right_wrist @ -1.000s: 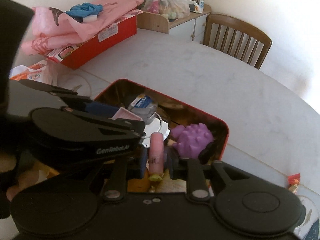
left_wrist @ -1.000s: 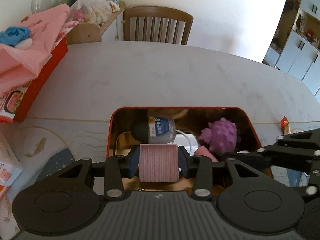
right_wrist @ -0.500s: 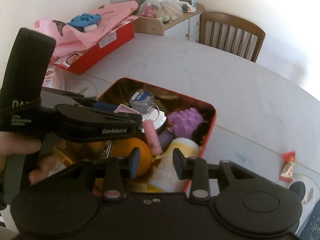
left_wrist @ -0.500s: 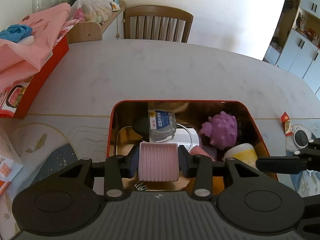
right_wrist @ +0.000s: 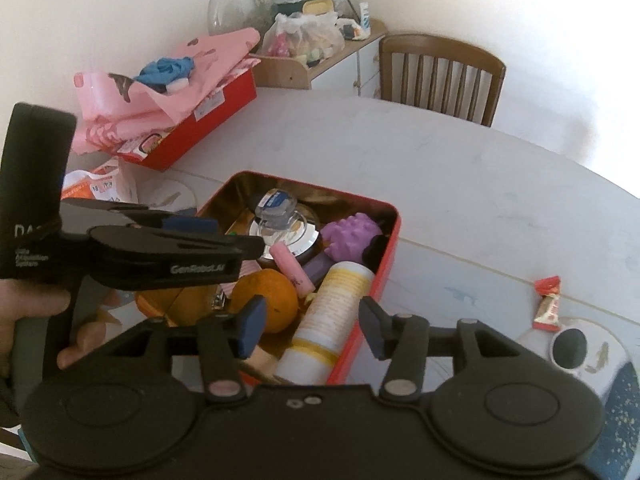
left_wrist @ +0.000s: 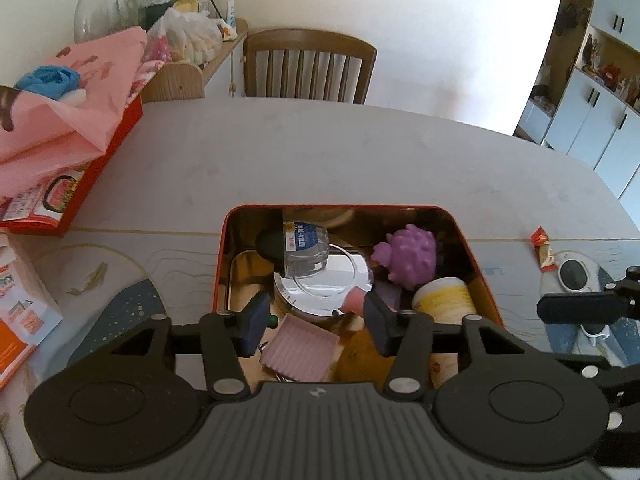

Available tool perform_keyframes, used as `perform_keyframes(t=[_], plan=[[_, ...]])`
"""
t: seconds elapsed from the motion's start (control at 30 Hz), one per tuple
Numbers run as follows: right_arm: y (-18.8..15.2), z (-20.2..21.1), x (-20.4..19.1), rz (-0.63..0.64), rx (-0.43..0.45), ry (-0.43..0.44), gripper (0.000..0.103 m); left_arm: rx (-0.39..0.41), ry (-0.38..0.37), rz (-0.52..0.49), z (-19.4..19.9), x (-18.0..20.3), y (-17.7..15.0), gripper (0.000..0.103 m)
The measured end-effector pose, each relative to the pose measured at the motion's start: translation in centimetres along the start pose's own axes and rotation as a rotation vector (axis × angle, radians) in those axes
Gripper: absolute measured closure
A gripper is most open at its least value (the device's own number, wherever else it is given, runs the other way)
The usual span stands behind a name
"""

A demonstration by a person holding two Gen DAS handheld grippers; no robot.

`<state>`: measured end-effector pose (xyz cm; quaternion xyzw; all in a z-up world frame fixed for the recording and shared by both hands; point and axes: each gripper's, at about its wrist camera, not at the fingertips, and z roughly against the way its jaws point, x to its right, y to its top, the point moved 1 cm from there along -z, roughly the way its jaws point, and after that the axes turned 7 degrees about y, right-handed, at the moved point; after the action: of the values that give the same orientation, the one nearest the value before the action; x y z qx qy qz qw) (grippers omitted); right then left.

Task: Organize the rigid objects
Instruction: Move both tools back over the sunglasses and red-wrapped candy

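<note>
A red tin box (left_wrist: 221, 248) (right_wrist: 386, 264) on the table holds several objects. A pink ribbed dish (left_wrist: 298, 347) lies in its near end, just below my open left gripper (left_wrist: 314, 323). Also inside are a purple spiky ball (left_wrist: 408, 256) (right_wrist: 350, 236), a clear bottle (left_wrist: 304, 248), a pink tube (right_wrist: 291, 266), an orange (right_wrist: 266, 300) and a white-and-yellow bottle (right_wrist: 328, 316) (left_wrist: 442, 300). My right gripper (right_wrist: 312, 326) is open and empty above the box's near right edge. The left gripper's body (right_wrist: 160, 252) shows in the right wrist view.
A red carton with pink bags (left_wrist: 60, 140) stands at the far left. A wrapped candy (left_wrist: 544, 250) (right_wrist: 548, 300) and a small white device (left_wrist: 574, 276) lie right of the box. A wooden chair (left_wrist: 308, 68) is behind the table. An orange-and-white pack (left_wrist: 20, 312) lies near left.
My left gripper opened and let the pink ribbed dish drop into the box. My right gripper let go of the pink tube, opened wide and drew back to the right.
</note>
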<state>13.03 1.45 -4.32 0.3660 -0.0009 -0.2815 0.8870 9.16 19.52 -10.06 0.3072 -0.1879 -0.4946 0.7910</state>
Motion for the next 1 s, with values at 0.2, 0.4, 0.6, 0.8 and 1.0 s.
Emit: perform_keyframes(t=[0.2,0.4,0.6,0.8,1.0], plan=[[-0.7,2.3,0.3,-0.023,0.034,-0.016,0.041,0.023,-0.019,-0.007,2.1,0.6,-0.4,0.045],[-1.9,4.8,1.2,-0.053,0.074,-0.046,0.036,0.049,-0.047,-0.023,3.9,2.1,-0.7,0.038],[-3.2,6.7,3.3,-0.096,0.101,-0.079,0.028,0.070,-0.071,-0.050,4.9,4.4,-0.7,0.032],[-4.6,8.2,6.1,-0.131,0.120,-0.109,0.021,0.088,-0.101,-0.070,5.4,7.5,-0.2,0.024],[-6.4,9.6,9.4,-0.163,0.141,-0.137,0.004,0.079,-0.118,-0.074,4.7,11.2,0.3,0.021]])
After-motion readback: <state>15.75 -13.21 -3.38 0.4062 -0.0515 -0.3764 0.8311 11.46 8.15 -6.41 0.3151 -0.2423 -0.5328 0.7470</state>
